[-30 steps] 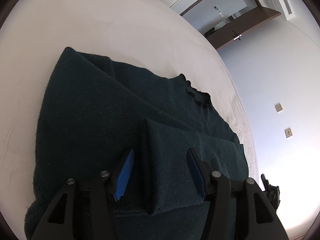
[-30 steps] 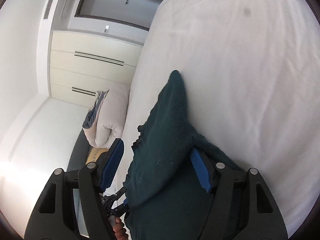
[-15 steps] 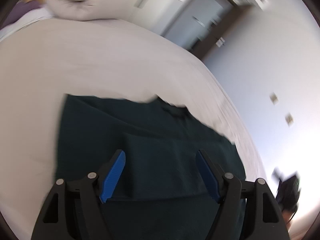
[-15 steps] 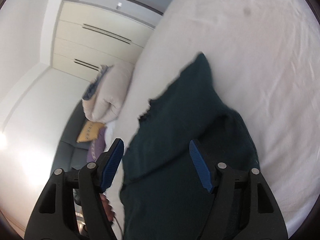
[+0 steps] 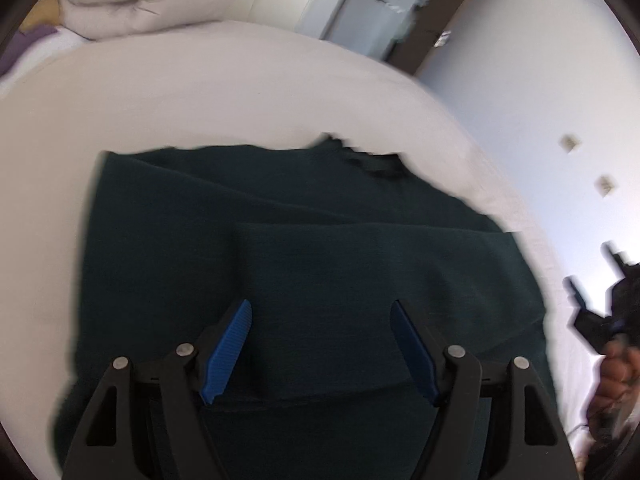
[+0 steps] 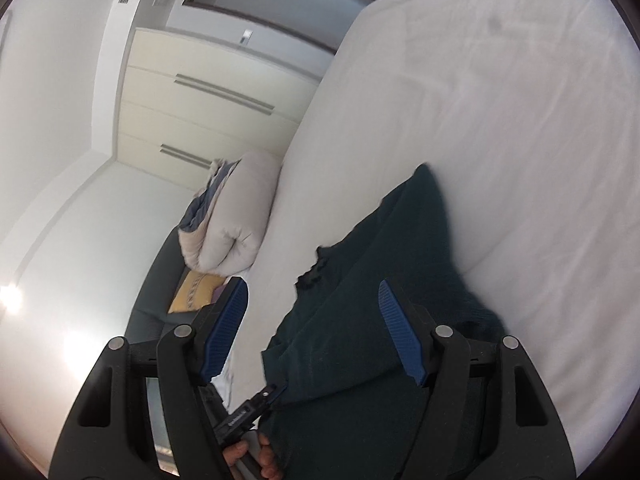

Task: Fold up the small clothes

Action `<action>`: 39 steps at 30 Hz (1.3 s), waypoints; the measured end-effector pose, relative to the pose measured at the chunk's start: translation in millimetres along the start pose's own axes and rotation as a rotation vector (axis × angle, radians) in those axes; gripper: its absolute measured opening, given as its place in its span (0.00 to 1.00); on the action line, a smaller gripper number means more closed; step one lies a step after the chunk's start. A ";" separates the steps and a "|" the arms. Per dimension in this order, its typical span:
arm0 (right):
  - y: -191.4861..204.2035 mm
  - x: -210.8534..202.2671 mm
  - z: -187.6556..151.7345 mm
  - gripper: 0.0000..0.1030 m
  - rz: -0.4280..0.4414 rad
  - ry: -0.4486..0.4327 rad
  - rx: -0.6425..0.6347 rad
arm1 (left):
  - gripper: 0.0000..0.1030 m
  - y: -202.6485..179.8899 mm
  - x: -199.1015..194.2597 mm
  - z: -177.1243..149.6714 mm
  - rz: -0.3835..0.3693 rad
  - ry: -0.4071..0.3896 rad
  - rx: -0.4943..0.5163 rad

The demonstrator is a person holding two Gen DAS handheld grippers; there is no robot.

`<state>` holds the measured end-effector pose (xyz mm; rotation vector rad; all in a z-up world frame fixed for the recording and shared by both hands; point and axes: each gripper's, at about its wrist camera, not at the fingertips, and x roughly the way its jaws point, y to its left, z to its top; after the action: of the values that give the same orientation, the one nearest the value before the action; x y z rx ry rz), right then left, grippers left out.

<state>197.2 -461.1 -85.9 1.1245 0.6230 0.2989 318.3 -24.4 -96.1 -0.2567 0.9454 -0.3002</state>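
My left tongs (image 5: 320,344) are spread wide with nothing between the blue pads, hovering just over the folded-over flap of the dark green knit sweater (image 5: 280,248). My right tongs (image 6: 312,328) are also apart and gripping nothing, with the sweater's edge (image 6: 360,320) showing between them below. The sweater lies flat, partly folded, on the white bed sheet (image 5: 200,92), frilly collar at the far edge. Beyond it sits a rolled beige duvet (image 5: 132,4), then cream wardrobe doors (image 6: 200,96).

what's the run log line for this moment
left gripper: open, above dark green sweater | right gripper: open, holds nothing | sweater partly folded on white bed
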 end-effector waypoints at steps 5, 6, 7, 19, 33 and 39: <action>-46.3 49.9 4.7 0.65 -0.154 0.082 0.013 | 0.70 9.1 5.5 -3.1 -0.018 -0.007 0.014; -45.8 52.7 3.8 0.64 -0.148 0.080 0.003 | 0.70 3.0 6.3 -4.9 0.014 -0.008 0.054; -46.0 50.5 1.9 0.64 -0.139 0.071 -0.021 | 0.70 -1.7 6.0 -6.5 0.040 -0.013 0.076; -26.0 56.4 33.9 0.66 -0.125 0.112 -0.070 | 0.83 -52.8 -20.2 -2.2 0.160 -0.148 0.239; -18.8 -23.9 -39.6 0.66 -0.208 0.151 -0.190 | 0.86 -0.6 -56.3 -44.6 0.057 -0.035 0.039; -1.7 -108.0 -89.9 0.66 -0.264 0.163 -0.299 | 0.94 30.3 -142.5 -123.6 0.065 -0.061 -0.065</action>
<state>57.2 -451.2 -79.5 0.7261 0.8323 0.2478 142.3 44.8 -68.5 -0.2928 0.9022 -0.2014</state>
